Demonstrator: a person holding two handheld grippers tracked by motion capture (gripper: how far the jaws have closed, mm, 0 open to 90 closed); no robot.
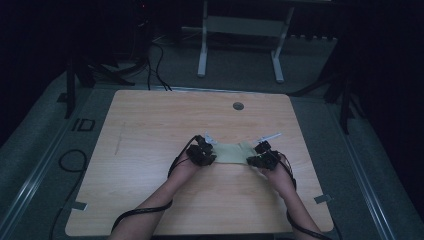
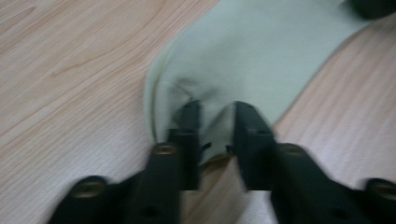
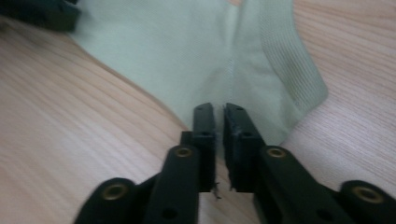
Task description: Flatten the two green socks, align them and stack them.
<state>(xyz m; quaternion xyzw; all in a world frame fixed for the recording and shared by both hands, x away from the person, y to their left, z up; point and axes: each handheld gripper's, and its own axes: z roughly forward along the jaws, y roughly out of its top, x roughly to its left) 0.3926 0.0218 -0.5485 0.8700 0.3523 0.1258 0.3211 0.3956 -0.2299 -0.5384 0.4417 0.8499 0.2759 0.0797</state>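
Ribbed hem (image 3: 299, 70) clear in right gripper view; high view blurs cloth (image 1: 231, 151).

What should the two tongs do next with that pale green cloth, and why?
Probably lift both ends slightly and draw them apart. The left tongs and right tongs each pinch an end of the cloth, which still shows a pucker and lies flat on the table.

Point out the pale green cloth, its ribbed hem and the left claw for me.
pale green cloth (image 1: 232, 151): high view, its middle.
ribbed hem (image 3: 292, 70): right gripper view, mid-band.
left claw (image 2: 217, 123): left gripper view, between its tips.
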